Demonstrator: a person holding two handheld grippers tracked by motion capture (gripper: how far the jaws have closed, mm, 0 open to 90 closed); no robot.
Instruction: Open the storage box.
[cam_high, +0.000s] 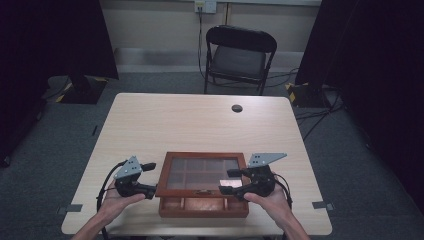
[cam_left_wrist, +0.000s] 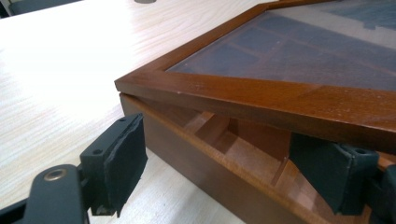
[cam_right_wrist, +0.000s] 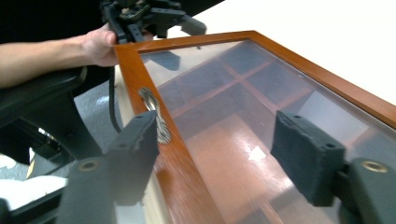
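Wooden box (cam_high: 202, 202) sits at table's (cam_high: 165, 120) near edge, glass lid (cam_high: 200, 172) partly raised. Left gripper (cam_high: 149, 180) and right gripper (cam_high: 231, 181) held agape at lid's front corners, nothing gripped. Lid-lifting judged underway; firm hold on frame needed next.

Each black tool, left tool (cam_high: 148, 178) and right tool (cam_high: 232, 182), carries a grey three-cornered plate, black foam-padded jaws, brass screws, trailing black cable.

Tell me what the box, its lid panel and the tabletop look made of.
Box: reddish-brown wood, glossy varnish, visible grain. Lid panel: clear glass or acrylic, since the dividers show through and it reflects light; which one is unclear. Table: pale wood-grain surface, probably laminate.
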